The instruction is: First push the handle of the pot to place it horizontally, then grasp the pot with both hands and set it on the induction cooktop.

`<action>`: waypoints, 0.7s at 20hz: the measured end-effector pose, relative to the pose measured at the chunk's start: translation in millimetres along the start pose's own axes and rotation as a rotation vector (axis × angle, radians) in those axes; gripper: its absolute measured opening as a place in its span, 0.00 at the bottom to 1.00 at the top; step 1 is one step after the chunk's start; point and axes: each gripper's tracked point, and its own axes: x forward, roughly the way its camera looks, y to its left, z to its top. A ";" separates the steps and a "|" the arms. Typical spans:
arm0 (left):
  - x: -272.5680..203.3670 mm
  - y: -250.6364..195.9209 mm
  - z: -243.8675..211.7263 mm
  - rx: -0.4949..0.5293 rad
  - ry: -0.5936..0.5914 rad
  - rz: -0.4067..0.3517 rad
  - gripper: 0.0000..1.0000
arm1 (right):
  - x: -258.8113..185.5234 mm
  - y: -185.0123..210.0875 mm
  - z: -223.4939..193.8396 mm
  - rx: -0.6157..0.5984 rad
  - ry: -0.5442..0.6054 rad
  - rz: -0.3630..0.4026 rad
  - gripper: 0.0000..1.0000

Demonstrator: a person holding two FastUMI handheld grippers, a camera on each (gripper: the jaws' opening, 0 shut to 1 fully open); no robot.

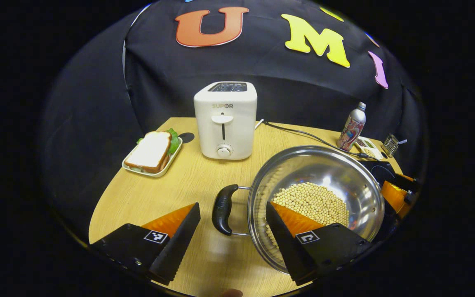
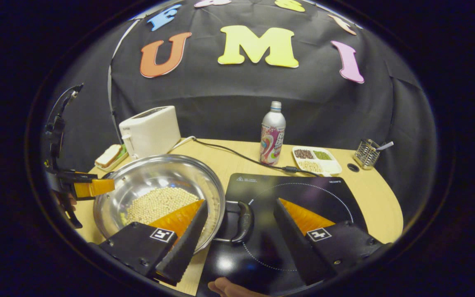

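A steel pot (image 1: 336, 169) holding soybeans (image 1: 311, 202) sits on the wooden table, right beside the black induction cooktop (image 2: 303, 194). In the left gripper view, my left gripper (image 1: 234, 214) is open, with the pot's black left handle (image 1: 223, 210) lying between its fingertips; one finger reaches over the pot's rim. In the right gripper view, my right gripper (image 2: 241, 203) is open around the pot's (image 2: 151, 177) other black handle (image 2: 243, 220), which overhangs the cooktop's edge. Each gripper also shows small at the other view's side: the right gripper (image 1: 398, 194) and the left gripper (image 2: 85, 187).
A white toaster (image 1: 225, 119) stands behind the pot, with a sandwich on a tray (image 1: 153, 154) to its left. A bottle (image 2: 273, 134), a divided dish of grains (image 2: 316, 160) and a wire holder (image 2: 366, 153) stand behind the cooktop. A black cable (image 2: 237, 154) crosses the table.
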 end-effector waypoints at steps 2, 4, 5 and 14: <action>16.3 2.8 1.6 0.013 -0.014 -0.017 0.96 | 9.2 3.4 -6.3 0.019 0.019 0.002 1.00; 25.8 -2.6 -5.8 -0.031 0.021 -0.054 0.88 | 17.2 5.2 -11.5 0.020 0.038 -0.001 1.00; 26.1 -5.7 -7.7 -0.053 0.032 -0.071 0.77 | 20.1 7.0 -15.6 0.033 0.062 0.005 1.00; 27.0 -4.5 -7.9 -0.035 0.017 -0.107 0.63 | 19.1 12.0 -26.9 -0.079 0.143 -0.001 0.82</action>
